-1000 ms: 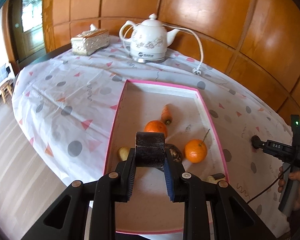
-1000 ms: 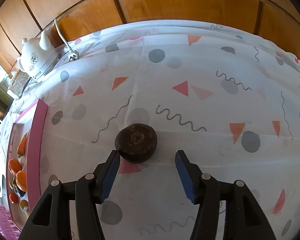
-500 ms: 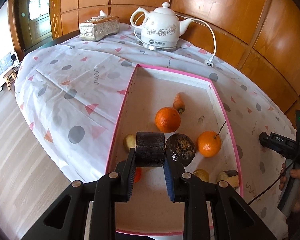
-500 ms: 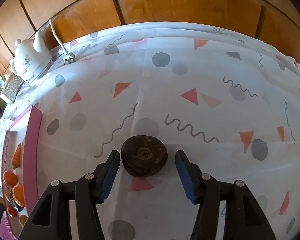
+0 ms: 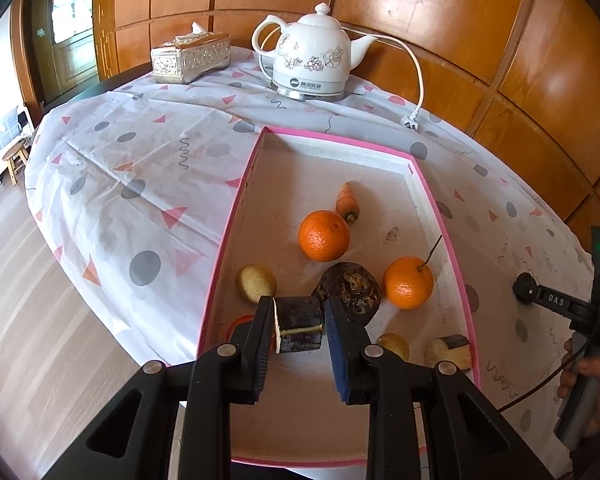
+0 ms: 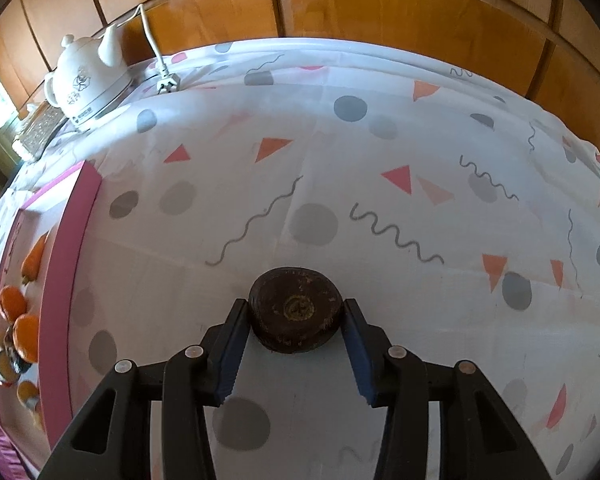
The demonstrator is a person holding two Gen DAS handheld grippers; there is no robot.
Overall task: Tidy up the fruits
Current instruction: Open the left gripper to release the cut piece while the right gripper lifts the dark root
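Left claw (image 5: 298, 330) over tray (image 5: 236, 216), dark piece (image 5: 300, 328) perhaps loose, oranges (image 5: 323, 235) beyond

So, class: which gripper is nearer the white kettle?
Left. The left gripper is over the pink tray, which lies just before the kettle. The right gripper is farther along the table.

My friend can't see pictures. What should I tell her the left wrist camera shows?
The left gripper holds a dark cut fruit piece over a pink-edged tray. Two oranges, a carrot and other small fruits lie in the tray. Behind it, a white teapot and a tissue box stand on a patterned tablecloth.
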